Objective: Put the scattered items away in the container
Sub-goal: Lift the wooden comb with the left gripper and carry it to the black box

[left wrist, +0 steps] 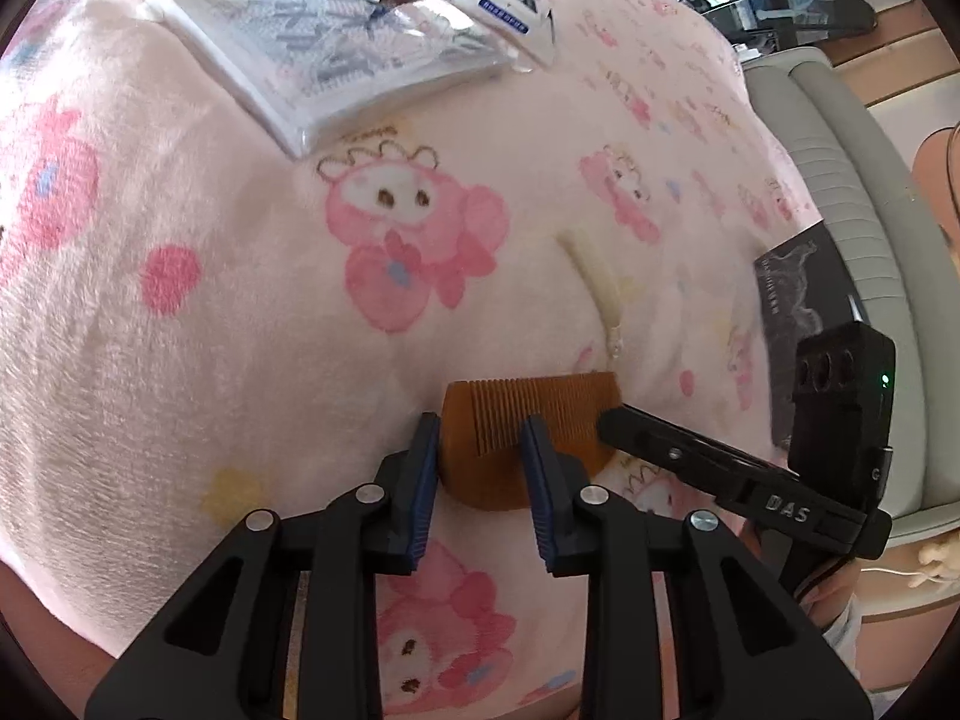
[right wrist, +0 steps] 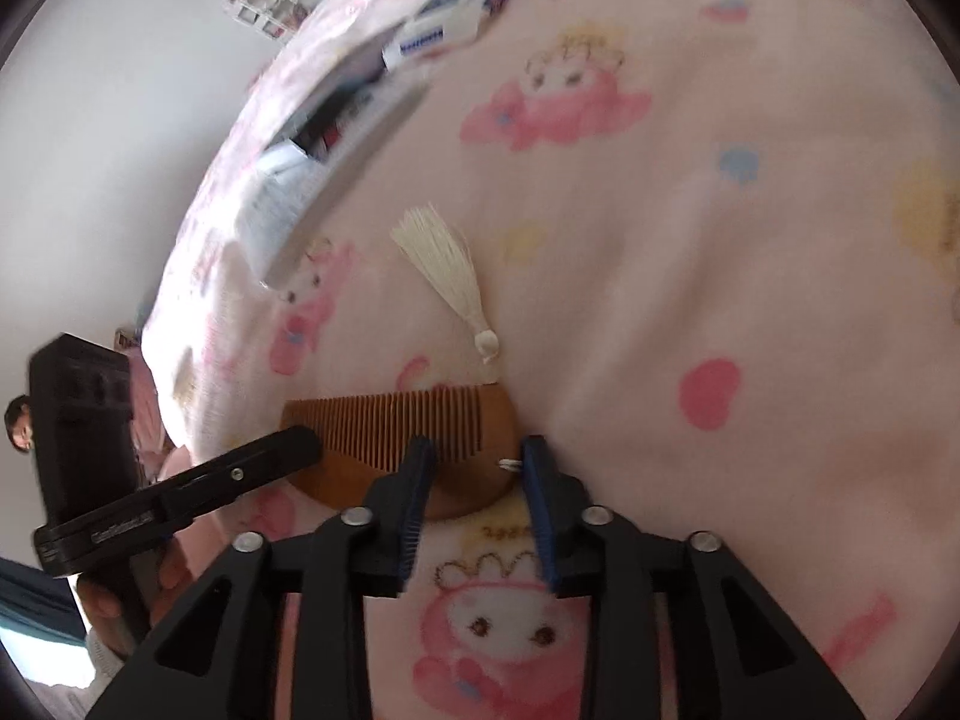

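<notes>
Two tools meeting at a wooden comb (left wrist: 528, 420) lying on the pink blanket (left wrist: 180, 300), left tool (left wrist: 480, 438) and right tool (right wrist: 477, 462) both parted, straddling opposite ends, tassel (right wrist: 447, 267) trailing beyond, open box (left wrist: 336, 54) sitting far off.

A soft, fuzzy pink fleece blanket (left wrist: 210, 300) with a matt printed pattern covers the surface. On it lies a wooden comb (left wrist: 510, 420), brown and smooth with a dull sheen, with a silky cream thread tassel (right wrist: 447, 267). At the far side, flat packets (left wrist: 336, 54) look like glossy clear plastic wrap. Each gripper is matt black plastic with ribbed blue pads (left wrist: 420, 474) and shiny metal rivets (left wrist: 262, 520).
</notes>
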